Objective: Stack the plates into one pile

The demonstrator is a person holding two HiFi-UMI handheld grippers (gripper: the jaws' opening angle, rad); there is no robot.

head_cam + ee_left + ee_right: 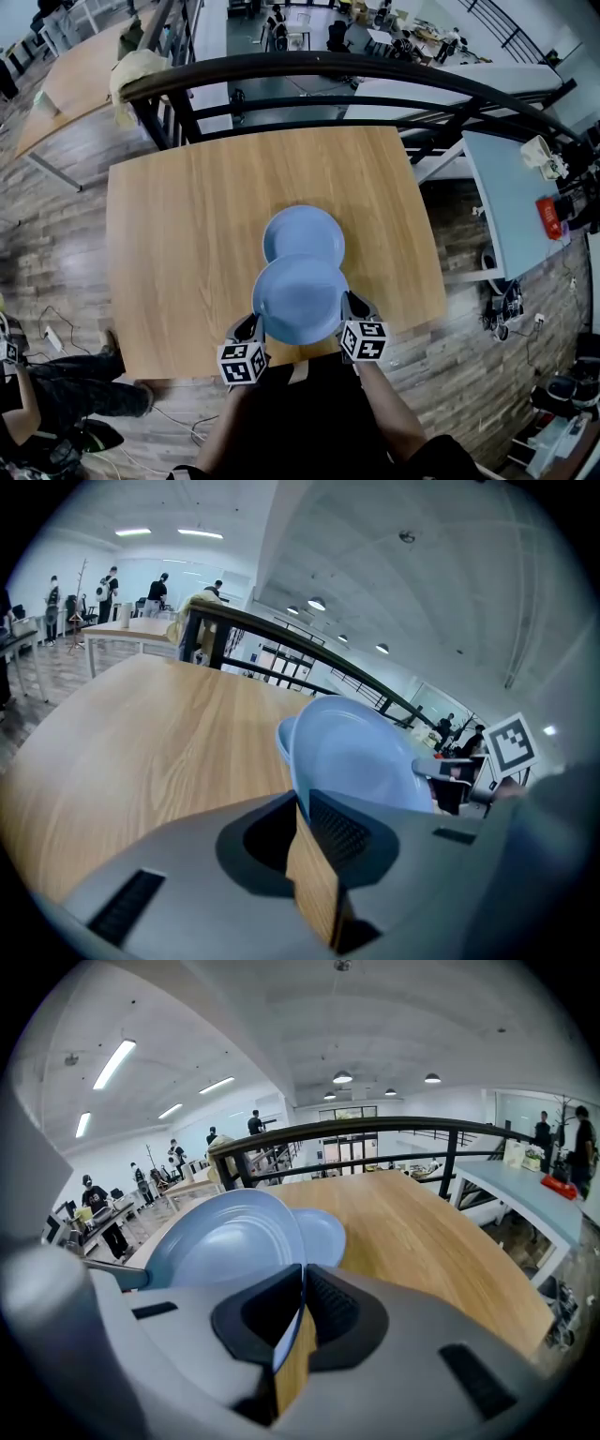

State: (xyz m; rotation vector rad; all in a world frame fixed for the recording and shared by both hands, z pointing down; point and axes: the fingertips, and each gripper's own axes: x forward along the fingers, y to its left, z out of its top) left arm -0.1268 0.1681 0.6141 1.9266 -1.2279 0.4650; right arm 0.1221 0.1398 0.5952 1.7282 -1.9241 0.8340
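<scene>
Both my left claw [251, 328] and right claw [351, 315] clamp the nearer plate [300, 298] (mid-carry, I judge); next I centre it over the farther plate [303, 232].

Both plates are plain pale blue: the nearer plate [300, 300] and the farther plate [303, 234] match in shade and carry no print. The surface [178, 253] is warm light wood with fine grain. The left claw [255, 324] and right claw [349, 309] are grey with black ribbed pads [330, 1309], and their marker cubes [242, 363] show black-and-white squares. The railing [328, 67] is black, and the floor [56, 225] shows grey-brown planks. A small thing [547, 217] on the pale blue-grey side table [502, 187] looks red
</scene>
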